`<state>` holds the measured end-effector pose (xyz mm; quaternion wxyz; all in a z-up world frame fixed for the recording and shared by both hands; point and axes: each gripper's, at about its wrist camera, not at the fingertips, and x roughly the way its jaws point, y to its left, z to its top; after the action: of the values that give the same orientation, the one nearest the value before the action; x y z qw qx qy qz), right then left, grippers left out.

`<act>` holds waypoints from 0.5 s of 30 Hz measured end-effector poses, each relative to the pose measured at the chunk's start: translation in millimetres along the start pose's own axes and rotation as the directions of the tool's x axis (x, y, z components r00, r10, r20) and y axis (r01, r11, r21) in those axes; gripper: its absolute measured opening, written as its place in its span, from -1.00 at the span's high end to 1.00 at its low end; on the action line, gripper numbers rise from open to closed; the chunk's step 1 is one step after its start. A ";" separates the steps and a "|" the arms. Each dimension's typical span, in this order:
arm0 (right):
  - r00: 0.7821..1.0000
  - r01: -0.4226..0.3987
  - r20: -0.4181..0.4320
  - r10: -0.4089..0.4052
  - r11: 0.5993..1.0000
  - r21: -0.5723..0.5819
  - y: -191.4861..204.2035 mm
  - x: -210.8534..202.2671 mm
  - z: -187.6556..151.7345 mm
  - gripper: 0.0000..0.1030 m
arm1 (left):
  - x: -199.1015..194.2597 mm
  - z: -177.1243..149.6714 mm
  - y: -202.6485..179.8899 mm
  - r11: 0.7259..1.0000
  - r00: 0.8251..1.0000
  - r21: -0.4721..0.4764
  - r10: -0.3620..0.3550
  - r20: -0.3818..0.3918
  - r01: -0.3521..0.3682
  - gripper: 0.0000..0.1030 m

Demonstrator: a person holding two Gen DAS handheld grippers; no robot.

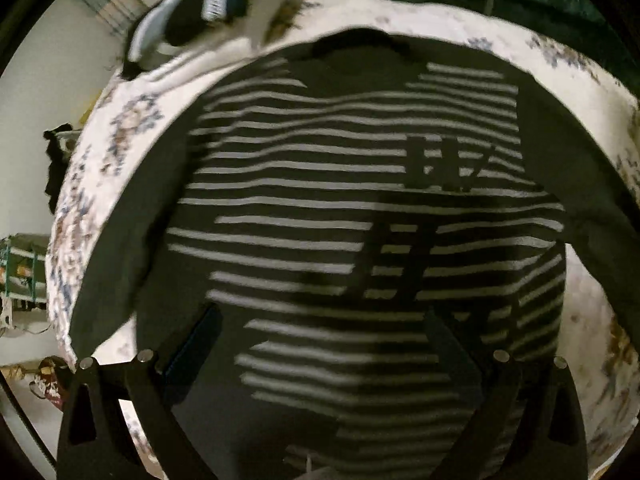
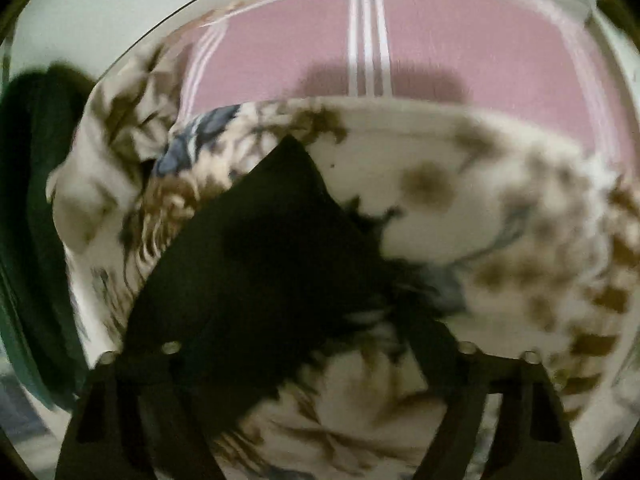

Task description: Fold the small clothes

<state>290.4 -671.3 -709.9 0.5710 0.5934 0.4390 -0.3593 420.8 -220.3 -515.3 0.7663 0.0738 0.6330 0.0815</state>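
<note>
Left gripper (image 1: 320, 344) — fingers spread apart, nothing clamped — is held directly over the striped sweater (image 1: 360, 208), which is laid flat on the floral bedspread (image 1: 592, 312), hem nearest, collar farthest, long axis running away from the fingers. Right gripper (image 2: 316, 344), likewise spread, is set beside a dark sleeve (image 2: 256, 248) slanting up-right; contact cannot be told. Beyond, a pink striped cloth (image 2: 460, 44) is noted.

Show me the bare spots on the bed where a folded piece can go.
Open floral bedspread lies right of the black sleeve, below the pink blanket. The striped shirt fills the middle; only narrow strips flank its sleeves. Bundled clothes crowd the far-left corner.
</note>
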 end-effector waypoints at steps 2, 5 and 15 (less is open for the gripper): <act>0.999 -0.031 0.032 0.029 0.997 0.074 -4.4 2.7 -1.7 0.65 | 12.0 3.0 -10.9 1.000 1.000 0.020 0.001 -0.012 -0.001 -1.00; 0.995 -0.080 0.062 0.073 0.991 0.111 -2.2 -5.4 -7.2 0.91 | 15.7 6.6 -19.2 0.999 1.000 0.030 -0.013 -0.008 0.013 -1.00; 1.000 -0.001 0.024 0.000 1.000 0.017 15.7 -18.6 1.1 0.36 | 19.9 12.9 -29.4 0.996 0.999 0.076 -0.049 0.002 0.049 -1.00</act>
<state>298.4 -673.9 -687.1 0.5715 0.5938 0.4288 -0.3700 438.1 -244.8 -538.3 0.7658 0.0874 0.6359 0.0385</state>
